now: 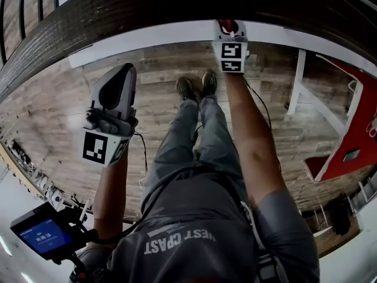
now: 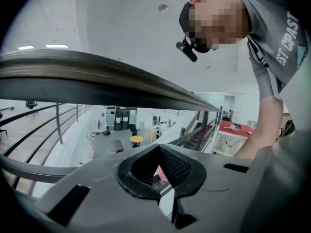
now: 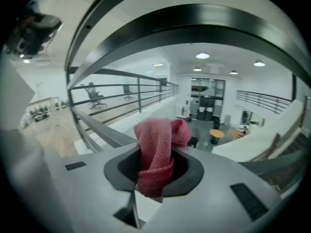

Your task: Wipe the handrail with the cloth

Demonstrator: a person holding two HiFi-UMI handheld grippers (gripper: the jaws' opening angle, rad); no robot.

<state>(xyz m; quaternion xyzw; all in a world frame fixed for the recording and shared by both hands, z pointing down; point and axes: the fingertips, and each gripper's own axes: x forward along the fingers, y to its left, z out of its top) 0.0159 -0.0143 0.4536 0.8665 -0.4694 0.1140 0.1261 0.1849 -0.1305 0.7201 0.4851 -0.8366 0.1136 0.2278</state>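
The handrail (image 1: pixel 177 5) is a dark, curved wooden band across the top of the head view. My right gripper (image 1: pixel 230 31) reaches up to its near edge, shut on a red cloth (image 1: pixel 228 26) that touches or nearly touches the rail. In the right gripper view the bunched cloth (image 3: pixel 154 140) sticks out of that gripper (image 3: pixel 155 152), with the handrail (image 3: pixel 194 23) arching close above. My left gripper (image 1: pixel 125 71) hangs lower and to the left, clear of the rail. Its jaws (image 2: pixel 158 150) meet with nothing between them, and the handrail (image 2: pixel 97 76) runs overhead.
A white ledge (image 1: pixel 147 40) runs under the rail, above a wooden floor. The person's shoes (image 1: pixel 197 86) stand near it. A white frame (image 1: pixel 312 99) and a red surface (image 1: pixel 353 140) lie at the right. Lower metal rails (image 2: pixel 58 125) and an open hall lie beyond.
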